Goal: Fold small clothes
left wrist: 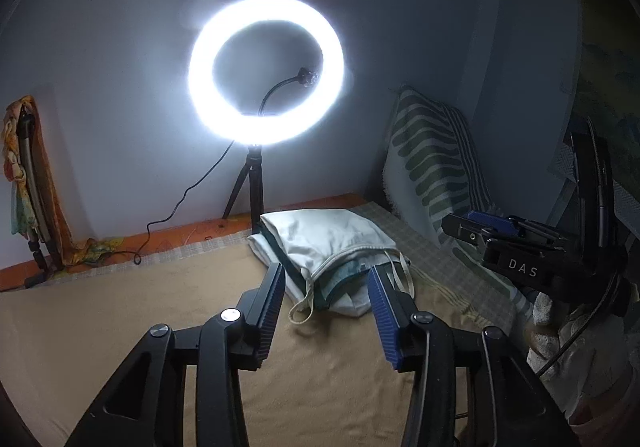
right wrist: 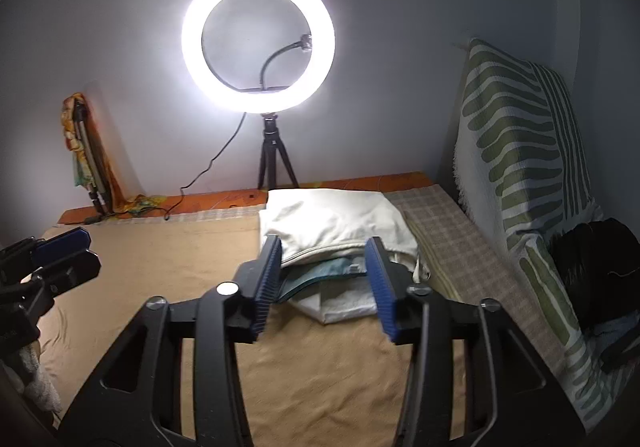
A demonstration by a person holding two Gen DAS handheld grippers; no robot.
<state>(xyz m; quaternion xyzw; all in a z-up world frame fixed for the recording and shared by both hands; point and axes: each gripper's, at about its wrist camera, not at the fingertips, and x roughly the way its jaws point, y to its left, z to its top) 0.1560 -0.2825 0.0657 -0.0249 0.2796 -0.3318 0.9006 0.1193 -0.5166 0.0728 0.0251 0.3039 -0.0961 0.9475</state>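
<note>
Both claws empty, jaws apart, nothing between the pads. Left claw (left wrist: 326,279) and right claw (right wrist: 326,253) hang above the tan bed sheet (left wrist: 120,327), side by side, both aimed at the folded pile (left wrist: 328,243).

Pile sits at the far end of the bed, just in front of the ring light (left wrist: 266,69) tripod, with the striped cushion (left wrist: 432,163) to its right. White garment on top, a teal-edged piece (right wrist: 320,275) sticking out of the near edge under it, more white cloth at the bottom. 1 loose cream strap (left wrist: 304,307) loops out onto the sheet at front left.

My read: the fold looks done, or nearly, and both claws are clear of it. No other unfolded garment in view, so I can't tell what's next.

If tidying this pile:
- tuck the strap under first, else it snags a pad
- come in low and level, 1 claw per corner of the near edge
- pinch the top layer only; grabbing the teal piece too drags the stack
- press flat, don't pull toward the tripod cable (left wrist: 188,195)
</note>
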